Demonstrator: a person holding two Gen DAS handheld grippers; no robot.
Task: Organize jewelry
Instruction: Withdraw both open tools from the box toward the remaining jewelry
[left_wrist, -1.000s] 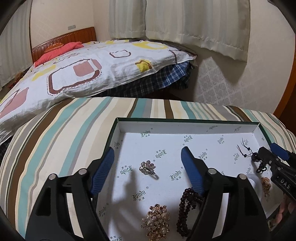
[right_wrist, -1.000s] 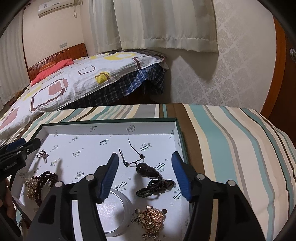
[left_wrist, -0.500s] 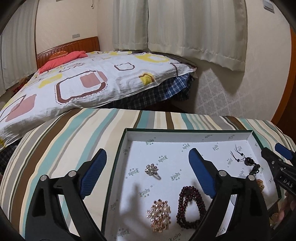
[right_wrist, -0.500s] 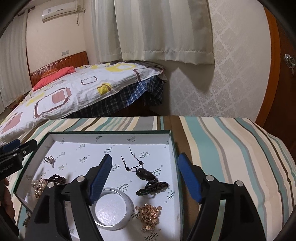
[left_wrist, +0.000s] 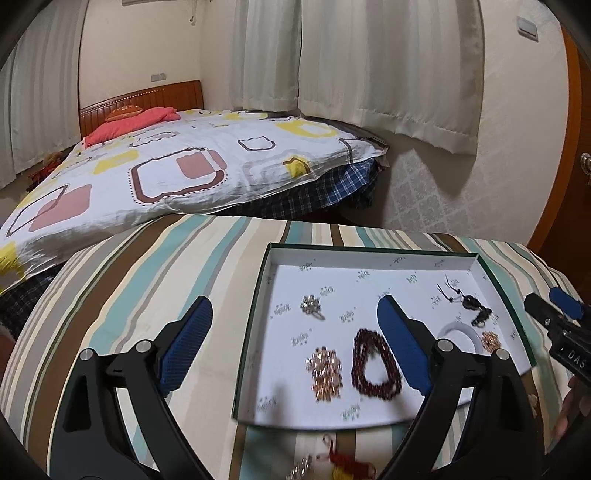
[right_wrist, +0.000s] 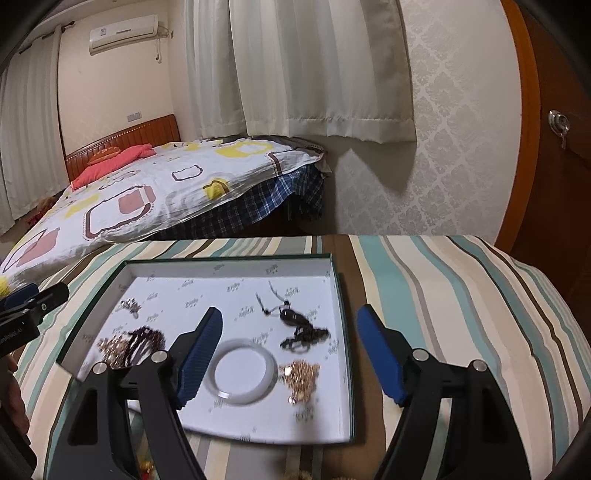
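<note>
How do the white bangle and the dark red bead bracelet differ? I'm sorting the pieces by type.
The white bangle is one smooth, pale, evenly round ring; the dark red bead bracelet is strung from many small beads and lies in a bent, uneven loop. The bangle sits further right in the box. Both lie flat inside it, untouched.

I'm in a home bedroom: bed (left_wrist: 177, 173) with wooden headboard (left_wrist: 140, 101) and patterned quilt, cream curtains (right_wrist: 295, 66) just behind the bed, wall air conditioner (right_wrist: 123, 31) above the headboard, wooden door (right_wrist: 554, 147) right of the bed.
</note>
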